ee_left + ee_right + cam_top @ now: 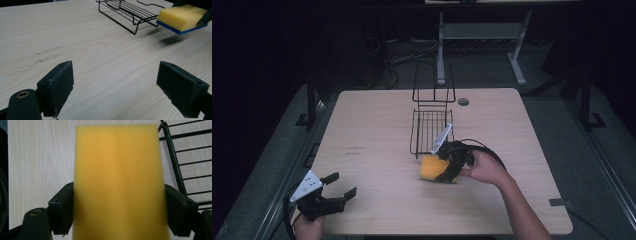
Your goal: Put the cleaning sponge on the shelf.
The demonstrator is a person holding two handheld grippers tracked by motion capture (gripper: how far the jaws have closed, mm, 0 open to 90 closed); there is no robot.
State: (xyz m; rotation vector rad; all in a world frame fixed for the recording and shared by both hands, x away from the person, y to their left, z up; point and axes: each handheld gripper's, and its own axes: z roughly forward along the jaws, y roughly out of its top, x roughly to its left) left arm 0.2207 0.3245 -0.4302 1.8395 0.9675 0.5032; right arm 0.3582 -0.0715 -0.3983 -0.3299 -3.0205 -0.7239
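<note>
My right gripper (443,172) is shut on a yellow sponge (432,169) with a blue underside, held just above the table near the front of a black wire rack (430,131). In the right gripper view the sponge (118,180) sits between both jaws, with the wire rack (186,162) to its right. From the left gripper view the sponge (182,17) hovers over its shadow beside the rack (126,12). My left gripper (343,185) is open at the table's front left corner, nothing between its pads (58,85).
The wooden table (377,145) has a round cable hole (463,101) behind the rack. A white-legged desk frame (482,35) stands beyond the far edge. A patch of tape (558,202) is near the front right edge.
</note>
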